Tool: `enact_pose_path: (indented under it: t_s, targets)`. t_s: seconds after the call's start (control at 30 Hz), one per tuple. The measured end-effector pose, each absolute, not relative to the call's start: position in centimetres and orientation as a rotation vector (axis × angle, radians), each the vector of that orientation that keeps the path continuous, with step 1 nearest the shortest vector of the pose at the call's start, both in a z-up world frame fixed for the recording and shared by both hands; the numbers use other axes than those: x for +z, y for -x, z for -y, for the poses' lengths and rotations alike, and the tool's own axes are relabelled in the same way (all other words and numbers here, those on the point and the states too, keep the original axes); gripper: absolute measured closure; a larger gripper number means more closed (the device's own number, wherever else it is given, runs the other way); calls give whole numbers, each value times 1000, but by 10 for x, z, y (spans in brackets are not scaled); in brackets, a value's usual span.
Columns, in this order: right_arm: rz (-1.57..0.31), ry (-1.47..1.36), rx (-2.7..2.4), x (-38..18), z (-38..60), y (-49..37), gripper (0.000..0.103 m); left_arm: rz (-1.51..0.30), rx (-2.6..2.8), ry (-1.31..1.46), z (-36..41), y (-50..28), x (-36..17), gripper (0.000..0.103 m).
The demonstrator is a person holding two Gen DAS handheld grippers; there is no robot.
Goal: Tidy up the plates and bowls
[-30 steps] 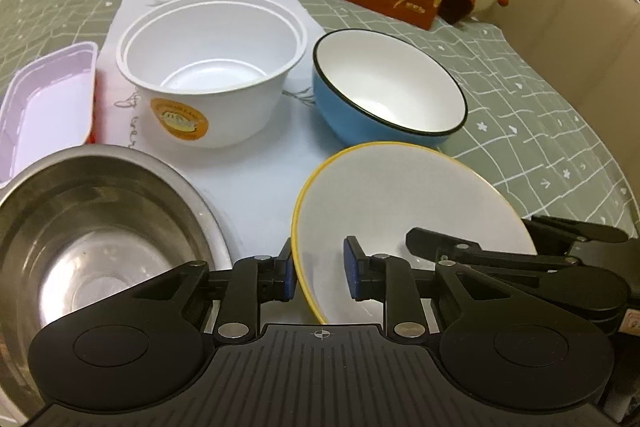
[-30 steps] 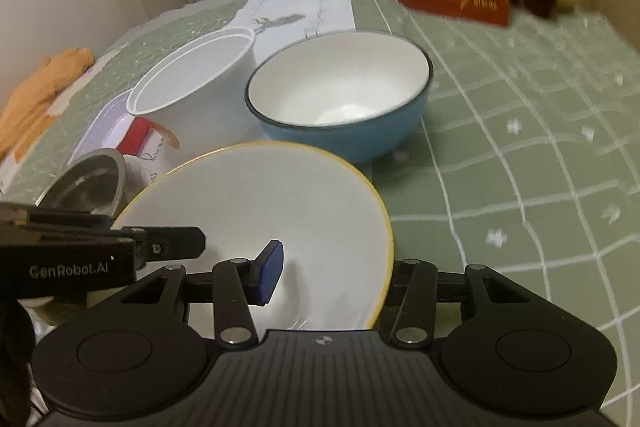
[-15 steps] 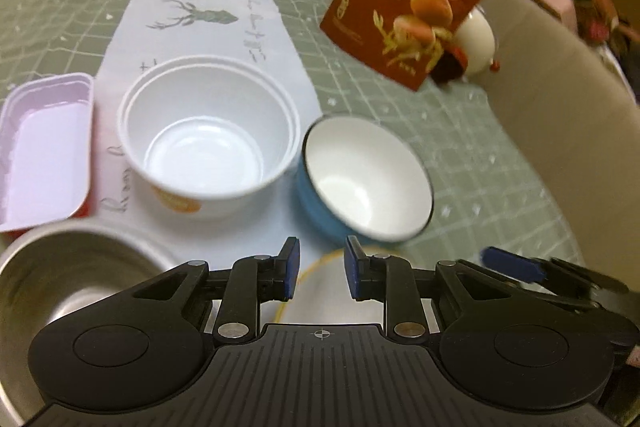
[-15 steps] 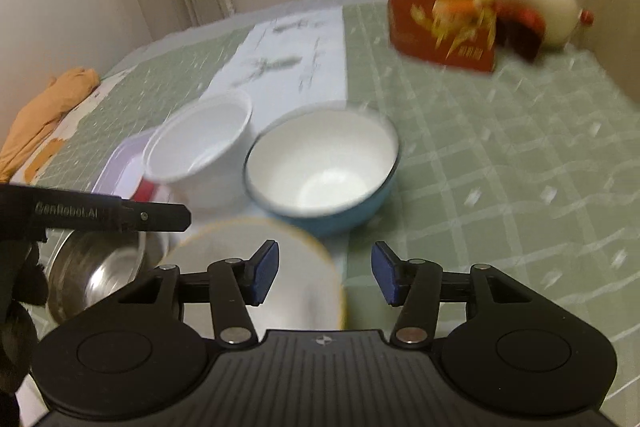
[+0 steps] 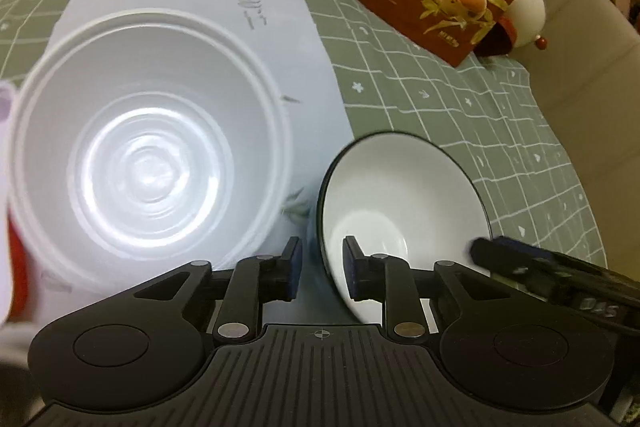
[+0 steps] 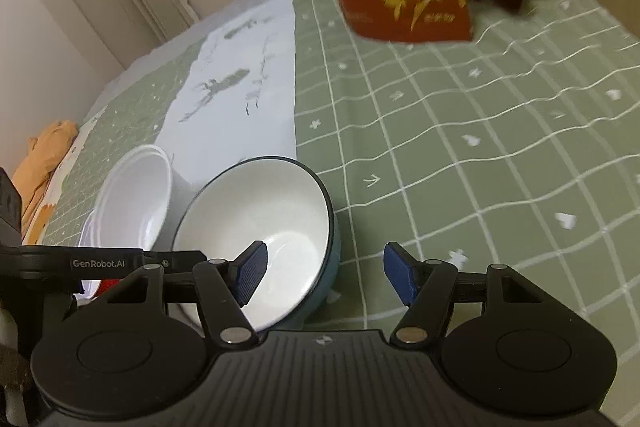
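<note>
Both grippers were spread: my left gripper (image 5: 319, 265) straddled the blue bowl's (image 5: 400, 203) near-left rim without pinching it, my right gripper (image 6: 323, 274) straddled its right rim. White plastic bowl (image 5: 144, 163) sat just left.

Glossy white plastic tub (image 5: 148, 167), glazed ceramic bowl (image 6: 260, 227), matt cloth tablecloth (image 6: 460, 131).

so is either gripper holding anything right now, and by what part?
Nothing held. Left gripper straddles the blue bowl's near rim, pads apart from it; right gripper is open around its right rim.
</note>
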State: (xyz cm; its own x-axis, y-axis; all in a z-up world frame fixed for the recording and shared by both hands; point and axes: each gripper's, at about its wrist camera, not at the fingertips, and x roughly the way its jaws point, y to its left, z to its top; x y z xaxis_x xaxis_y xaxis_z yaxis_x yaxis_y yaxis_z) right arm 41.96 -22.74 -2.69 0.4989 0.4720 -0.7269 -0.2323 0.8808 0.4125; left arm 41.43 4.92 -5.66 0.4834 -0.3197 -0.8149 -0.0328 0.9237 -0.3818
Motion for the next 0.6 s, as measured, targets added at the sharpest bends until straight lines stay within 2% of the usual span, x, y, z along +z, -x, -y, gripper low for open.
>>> enact_pose_path:
  t_s: [0.1,0.17,0.23,0.4,0.6]
  targets:
    - [-1008,-282,446,-46,213,-438,40,-1068,-179,333,-42,-429,-62,79]
    - [-1049,-296,449,-59,206,-448,54,-1089,-184,317,-38,-436,-67,79]
    - [-1103,-321,462,-74,199,-454,61,-1121,-202,313,-34,-443,-76,77]
    - [-1100,-288,467,-79,189,-450,62,-1162,-233,321,-29,-451,-91,67]
    - [-1100,-274,451,-76,185,-452,62,-1164,-236,314,-31,-449,-87,69]
